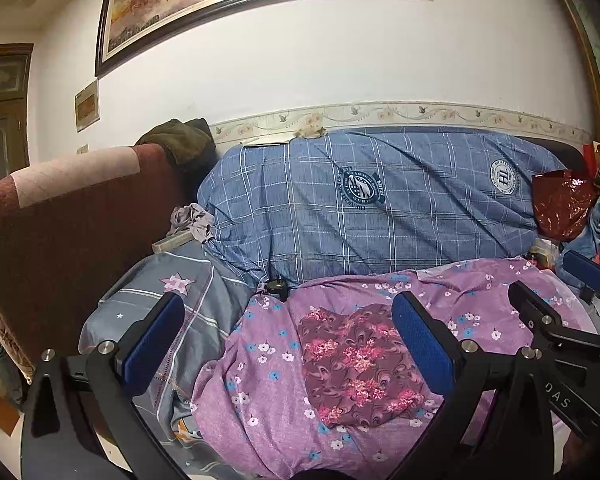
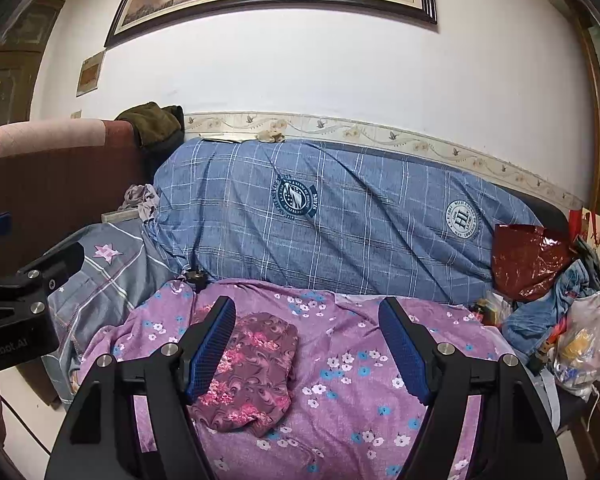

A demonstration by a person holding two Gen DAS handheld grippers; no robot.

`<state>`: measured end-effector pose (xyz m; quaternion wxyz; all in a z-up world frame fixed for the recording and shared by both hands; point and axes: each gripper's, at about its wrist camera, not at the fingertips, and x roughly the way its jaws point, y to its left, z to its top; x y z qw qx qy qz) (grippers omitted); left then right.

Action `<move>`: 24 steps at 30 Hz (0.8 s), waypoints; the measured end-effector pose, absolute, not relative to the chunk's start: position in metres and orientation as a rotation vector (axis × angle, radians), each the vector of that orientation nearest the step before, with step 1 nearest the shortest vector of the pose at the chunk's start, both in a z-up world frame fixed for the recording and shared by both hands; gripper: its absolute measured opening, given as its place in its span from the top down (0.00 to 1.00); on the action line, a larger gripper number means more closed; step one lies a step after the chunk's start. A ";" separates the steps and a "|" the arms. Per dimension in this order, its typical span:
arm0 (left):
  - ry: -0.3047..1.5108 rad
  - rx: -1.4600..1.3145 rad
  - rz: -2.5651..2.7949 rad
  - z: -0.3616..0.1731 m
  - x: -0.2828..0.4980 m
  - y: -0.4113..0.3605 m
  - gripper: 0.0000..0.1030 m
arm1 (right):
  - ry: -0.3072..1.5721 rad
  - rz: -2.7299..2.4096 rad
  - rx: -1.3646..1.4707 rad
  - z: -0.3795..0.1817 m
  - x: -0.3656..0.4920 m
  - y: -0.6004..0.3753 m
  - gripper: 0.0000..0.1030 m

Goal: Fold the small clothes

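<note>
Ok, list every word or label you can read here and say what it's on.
"DAS": on the right gripper, its body.
"enRobot.AI", cut off at the frame edge: on the left gripper, its body.
"HL": centre of the white round crest on the blue checked cover.
Ring lettering on both crests: too small to read.

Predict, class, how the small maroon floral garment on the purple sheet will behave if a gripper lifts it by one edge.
The maroon floral garment lies in soft creases, so it will probably droop rather than hold shape. It looks thin and small, so likely light. On the rumpled purple sheet, pushing would probably bunch it rather than slide it.
</note>
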<state>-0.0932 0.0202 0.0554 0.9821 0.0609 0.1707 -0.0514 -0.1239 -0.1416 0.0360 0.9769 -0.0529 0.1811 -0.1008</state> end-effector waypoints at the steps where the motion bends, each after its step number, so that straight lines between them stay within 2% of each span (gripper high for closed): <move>1: 0.340 0.119 -0.103 0.056 -0.095 0.021 0.00 | 0.363 -0.201 -0.108 0.037 -0.125 -0.141 0.26; 24: 0.283 0.123 -0.125 0.070 -0.132 0.026 0.00 | 0.297 -0.198 -0.112 0.052 -0.160 -0.126 0.25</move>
